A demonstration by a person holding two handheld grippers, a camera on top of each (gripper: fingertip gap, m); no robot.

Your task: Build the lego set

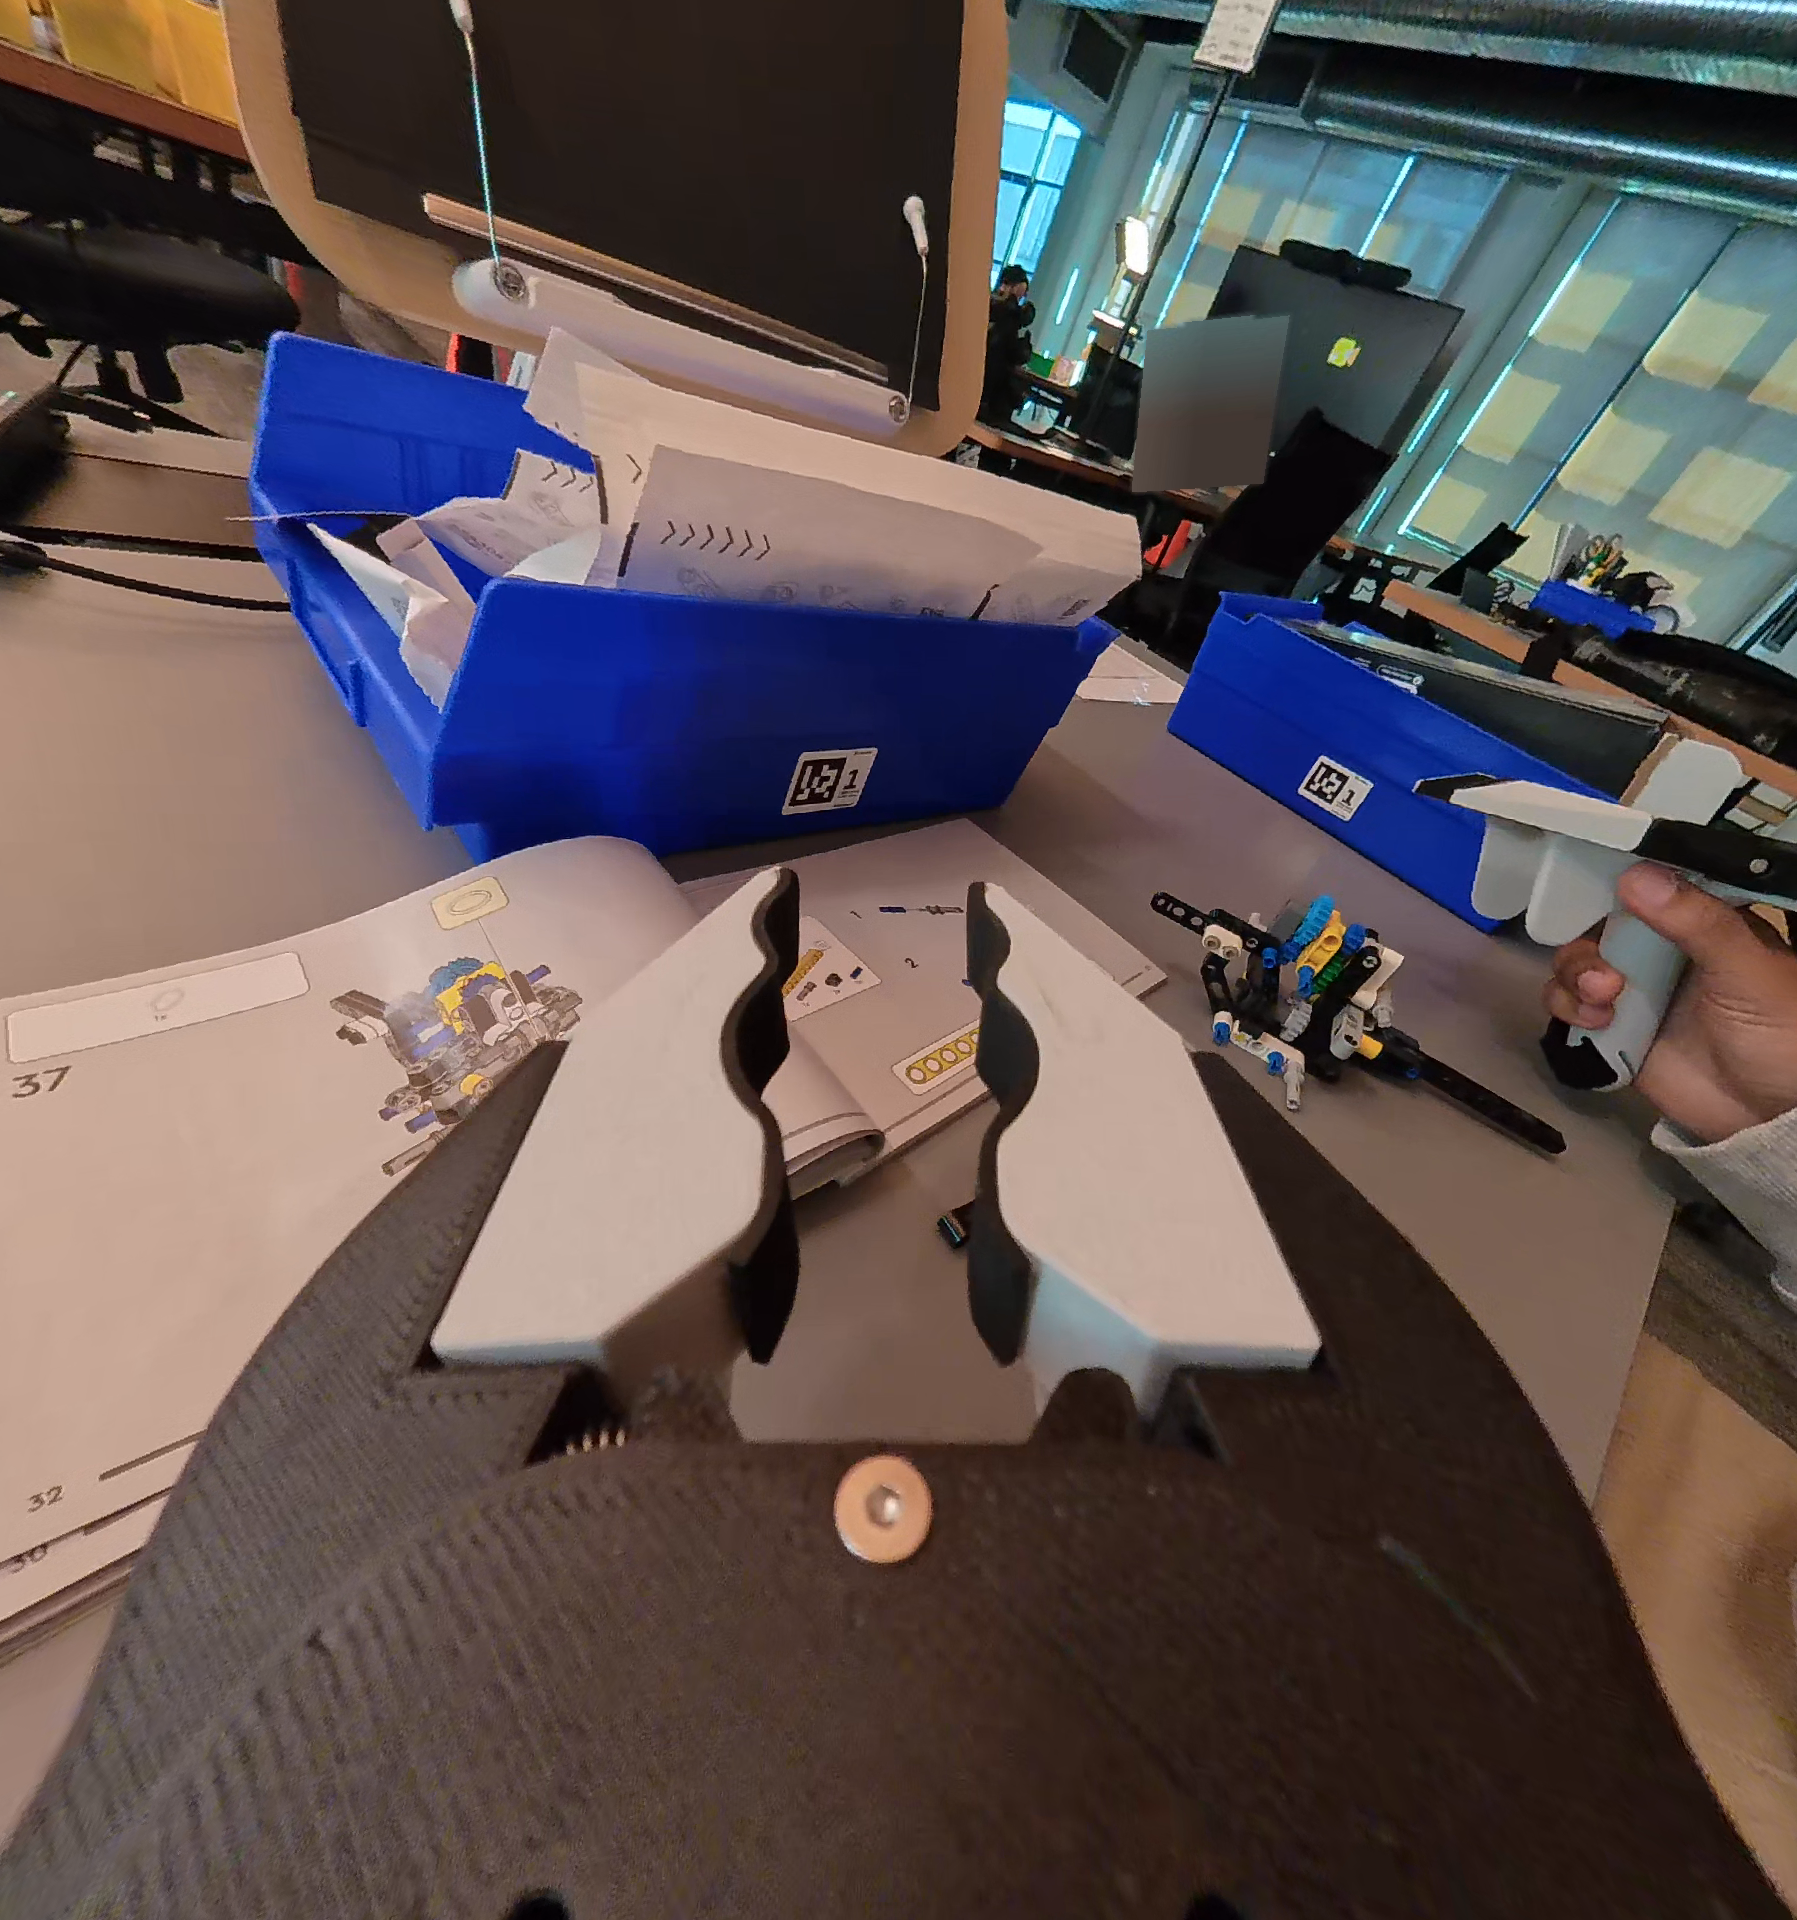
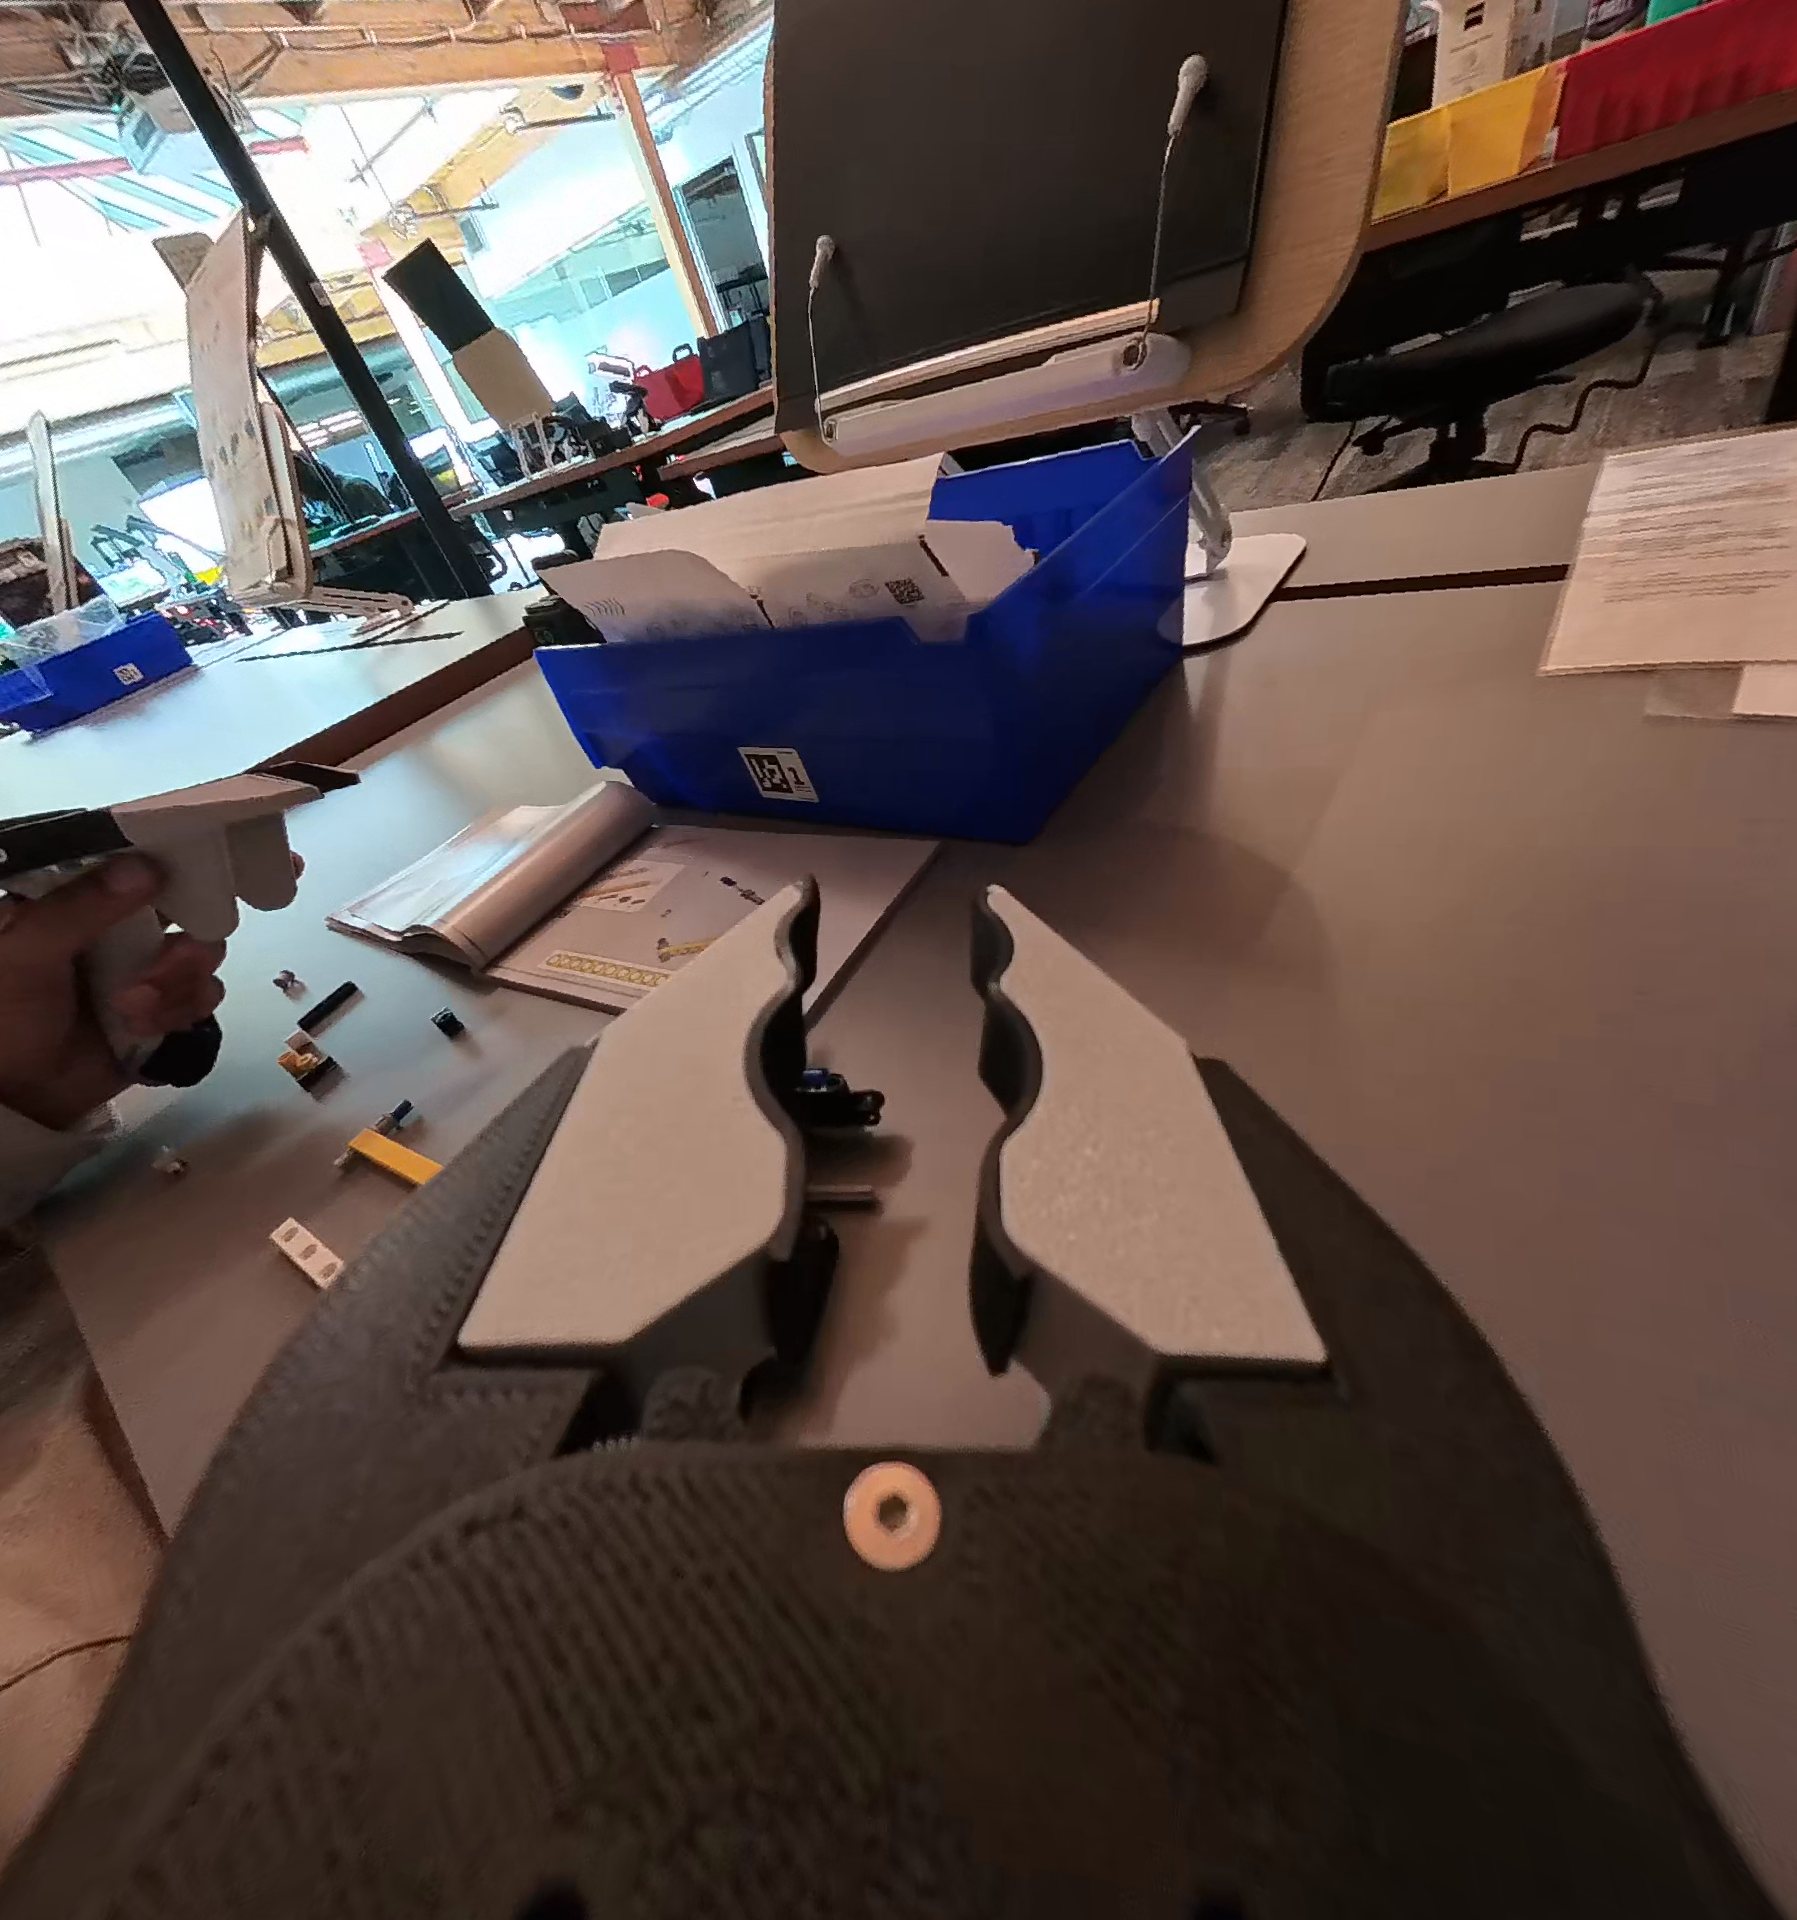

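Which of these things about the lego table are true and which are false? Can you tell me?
1. Both tongs are open and empty. True: the left tongs and the right tongs hold nothing.
2. The big blue plastic bin holds white paper bags. True.
3. The paper instruction booklet is closed. False: it lies open on the grey table.
4. The half-built lego model sits inside the bin. False: it stands on the table, beside the booklet.
5. A flat yellow lego beam lies loose on the table. True.
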